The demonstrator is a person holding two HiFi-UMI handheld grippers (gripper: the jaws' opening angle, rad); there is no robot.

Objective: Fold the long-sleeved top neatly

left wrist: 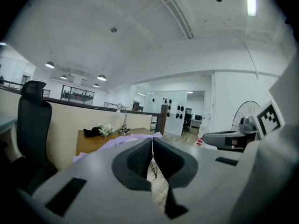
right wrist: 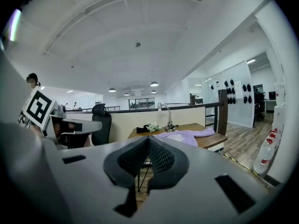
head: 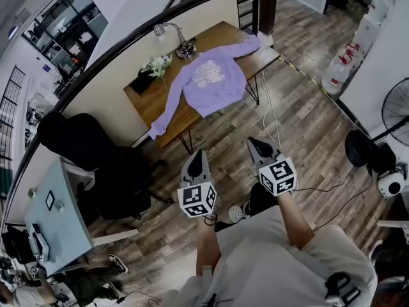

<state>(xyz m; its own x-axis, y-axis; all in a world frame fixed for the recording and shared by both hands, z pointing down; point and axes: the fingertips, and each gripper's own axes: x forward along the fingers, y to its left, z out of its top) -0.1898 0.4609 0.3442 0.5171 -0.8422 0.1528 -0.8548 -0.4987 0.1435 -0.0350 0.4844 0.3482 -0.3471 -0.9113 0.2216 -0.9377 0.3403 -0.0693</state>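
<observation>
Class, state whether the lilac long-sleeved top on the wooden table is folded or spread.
Spread: the lilac long-sleeved top lies flat, both sleeves stretched outward, nothing folded over.

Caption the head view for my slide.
Left hand-held gripper and right hand-held gripper, both shut, face a lilac long-sleeved top spread on a wooden table.

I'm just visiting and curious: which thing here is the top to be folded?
Find the wooden table by the partition. The long-sleeved top lies spread on it. It alone is lilac, bigger than the lamp and flowers beside it.
</observation>
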